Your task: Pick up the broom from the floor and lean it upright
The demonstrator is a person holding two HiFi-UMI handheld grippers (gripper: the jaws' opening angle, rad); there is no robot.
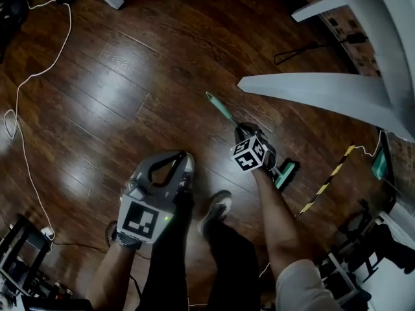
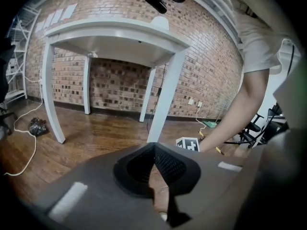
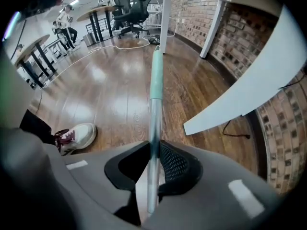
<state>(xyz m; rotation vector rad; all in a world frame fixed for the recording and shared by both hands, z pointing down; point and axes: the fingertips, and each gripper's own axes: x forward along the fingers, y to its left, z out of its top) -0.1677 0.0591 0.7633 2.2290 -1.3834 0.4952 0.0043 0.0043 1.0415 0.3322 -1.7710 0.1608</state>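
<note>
The fingers (image 3: 175,164) of the right gripper (image 3: 153,147) are clenched on the broom (image 3: 154,95), pinching its thin silvery-green handle between the pads. From that grip the handle runs straight ahead of the gripper, over the dark wooden floor (image 3: 110,90).

In the head view the right gripper points steeply down. The broom slants across the boards, its green handle tip toward the white desk (image 1: 324,89) and its brush head (image 1: 286,172) just beside the person's right forearm (image 1: 279,219). Whether the brush head touches the floor cannot be told.

The left gripper (image 2: 153,150) has its fingers pressed together at the tips, with nothing between them. It is held apart from the broom, to the left of the person's shoe (image 1: 217,209).

Farther out, a brick wall (image 2: 201,71) stands behind the desk. A white cable (image 1: 26,109) loops over the floor at the left. A yellow-and-black striped strip (image 1: 324,186) lies at the right. Office chairs (image 3: 134,8) stand at the far end of the room.
</note>
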